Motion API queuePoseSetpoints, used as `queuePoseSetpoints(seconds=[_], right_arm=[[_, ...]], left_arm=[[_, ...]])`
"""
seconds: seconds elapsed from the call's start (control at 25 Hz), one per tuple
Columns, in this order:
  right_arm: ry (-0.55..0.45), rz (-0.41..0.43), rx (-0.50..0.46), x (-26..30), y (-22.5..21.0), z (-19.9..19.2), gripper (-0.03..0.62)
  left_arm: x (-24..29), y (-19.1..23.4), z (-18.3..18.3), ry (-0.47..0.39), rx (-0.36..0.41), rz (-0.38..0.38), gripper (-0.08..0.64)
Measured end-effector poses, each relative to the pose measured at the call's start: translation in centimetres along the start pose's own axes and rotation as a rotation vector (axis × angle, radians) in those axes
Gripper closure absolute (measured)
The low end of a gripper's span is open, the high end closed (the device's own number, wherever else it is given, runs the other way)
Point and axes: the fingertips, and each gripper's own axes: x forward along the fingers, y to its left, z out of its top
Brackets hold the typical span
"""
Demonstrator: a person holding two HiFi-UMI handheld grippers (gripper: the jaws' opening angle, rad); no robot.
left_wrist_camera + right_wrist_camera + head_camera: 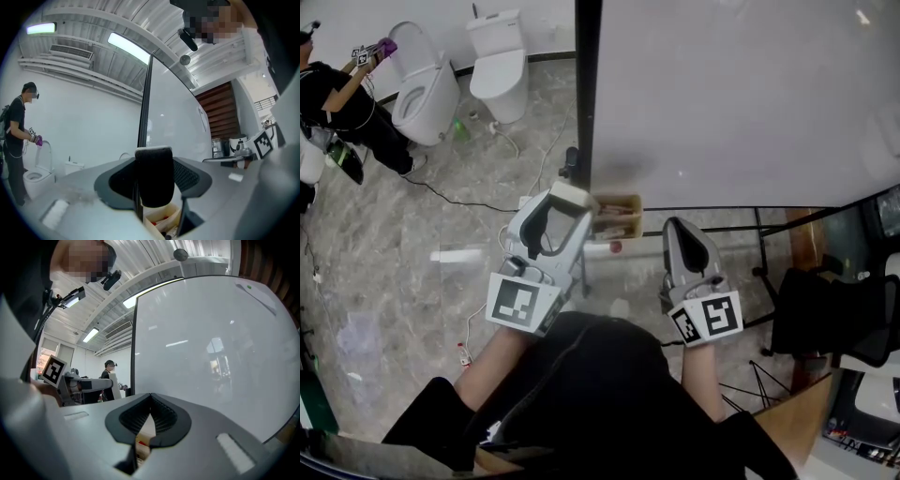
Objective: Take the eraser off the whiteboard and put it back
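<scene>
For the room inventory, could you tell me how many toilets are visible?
2 toilets: one, lid up, beside the far person; another just right of it. More may lie outside the frame.

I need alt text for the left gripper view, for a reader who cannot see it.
The left claw grips a black eraser upright in front of a whiteboard. Below it is an open box of markers; far left, a person stands by a toilet.
</scene>
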Motion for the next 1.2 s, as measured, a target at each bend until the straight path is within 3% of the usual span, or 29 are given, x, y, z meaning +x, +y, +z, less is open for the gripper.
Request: queuePoseSetpoints(seconds=[0.8,1.2], right_arm=[[0.000,-0.014,-0.005,0.1,0.1,-0.1,0.583],[0.016,-0.013,-0.034,1.6,0.4,0.1,0.583]], left_arm=[[-0.2,0.1,-0.6,-0.004,-0.034,-0.017,0.315],[0.3,0.1,-1.4,0.005,-0.014,0.000,0.314]])
